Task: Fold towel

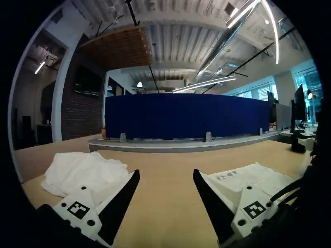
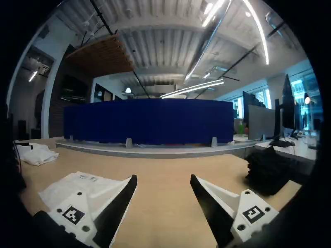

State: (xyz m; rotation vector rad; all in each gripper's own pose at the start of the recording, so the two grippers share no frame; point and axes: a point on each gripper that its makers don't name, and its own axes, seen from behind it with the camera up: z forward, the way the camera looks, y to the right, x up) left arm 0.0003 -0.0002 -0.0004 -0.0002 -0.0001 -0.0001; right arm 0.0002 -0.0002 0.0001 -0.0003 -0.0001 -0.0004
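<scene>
A crumpled white towel (image 1: 82,169) lies on the wooden table (image 1: 165,194), left of my left gripper (image 1: 165,172). A flat white towel (image 1: 252,177) with a small label lies to its right, partly behind the right finger. My left gripper is open and holds nothing. In the right gripper view the flat white towel (image 2: 80,184) lies behind the left finger of my right gripper (image 2: 163,177), which is also open and holds nothing. The crumpled towel (image 2: 38,153) sits far off at the left edge.
A blue partition (image 1: 186,115) on a grey base runs across the far side of the table (image 2: 165,198). A pile of black cloth (image 2: 269,171) rests at the right. Monitors (image 2: 285,109) stand on a desk beyond it.
</scene>
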